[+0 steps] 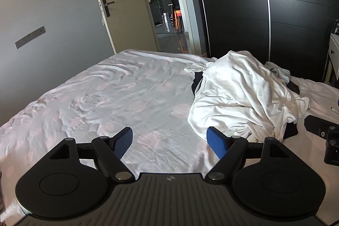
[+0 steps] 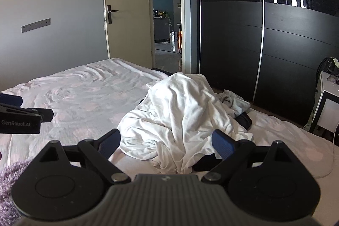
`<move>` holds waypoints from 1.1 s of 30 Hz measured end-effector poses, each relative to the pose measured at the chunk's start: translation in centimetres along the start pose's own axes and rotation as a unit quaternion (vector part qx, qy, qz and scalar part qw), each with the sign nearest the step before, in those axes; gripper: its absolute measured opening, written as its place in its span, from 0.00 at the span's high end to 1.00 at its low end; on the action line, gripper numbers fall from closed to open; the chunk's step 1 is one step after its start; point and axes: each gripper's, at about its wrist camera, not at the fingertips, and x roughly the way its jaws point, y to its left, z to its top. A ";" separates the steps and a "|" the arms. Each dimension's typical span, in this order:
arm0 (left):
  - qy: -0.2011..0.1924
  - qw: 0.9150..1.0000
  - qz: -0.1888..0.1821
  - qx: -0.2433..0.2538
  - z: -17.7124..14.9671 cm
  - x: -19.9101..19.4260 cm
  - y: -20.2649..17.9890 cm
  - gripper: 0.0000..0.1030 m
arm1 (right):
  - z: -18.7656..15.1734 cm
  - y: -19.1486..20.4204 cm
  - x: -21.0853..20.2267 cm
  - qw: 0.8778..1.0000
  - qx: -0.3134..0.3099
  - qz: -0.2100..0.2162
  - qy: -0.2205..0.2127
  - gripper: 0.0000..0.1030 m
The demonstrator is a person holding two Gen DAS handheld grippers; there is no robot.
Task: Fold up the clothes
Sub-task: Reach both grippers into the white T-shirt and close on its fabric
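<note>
A heap of clothes lies on the bed: a crumpled white garment (image 1: 241,94) on top, with dark garments (image 1: 196,83) showing under it. The same white garment (image 2: 182,113) fills the middle of the right wrist view. My left gripper (image 1: 170,142) is open and empty, above bare sheet just left of the heap. My right gripper (image 2: 166,144) is open and empty, its blue pads either side of the heap's near edge, not touching it. The left gripper's side shows in the right wrist view (image 2: 20,118), and part of the right gripper shows in the left wrist view (image 1: 324,132).
The bed (image 1: 118,99) has a wrinkled white sheet with pale pink spots. A dark wardrobe (image 1: 264,14) stands behind it, an open door (image 1: 118,1) to its left, a white nightstand (image 2: 327,107) at right. A purple fuzzy cloth (image 2: 8,179) is at bottom left.
</note>
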 end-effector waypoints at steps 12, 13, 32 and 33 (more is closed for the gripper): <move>0.035 0.999 -0.001 -0.025 1.5 7.7 5.6 0.52 | 1.5 1.0 9.5 0.998 -0.042 0.004 0.035 0.39; 0.038 0.999 -0.015 -0.021 1.6 8.5 5.7 0.52 | 1.6 1.1 10.4 0.998 -0.042 0.004 0.045 0.39; 0.182 0.961 -0.189 -0.092 -0.2 26.0 0.8 0.52 | 2.0 0.4 25.4 0.990 -0.026 -0.026 0.140 0.44; 0.189 0.958 -0.192 -0.095 -0.4 26.6 0.5 0.52 | 2.1 0.4 26.0 0.989 -0.025 -0.030 0.142 0.45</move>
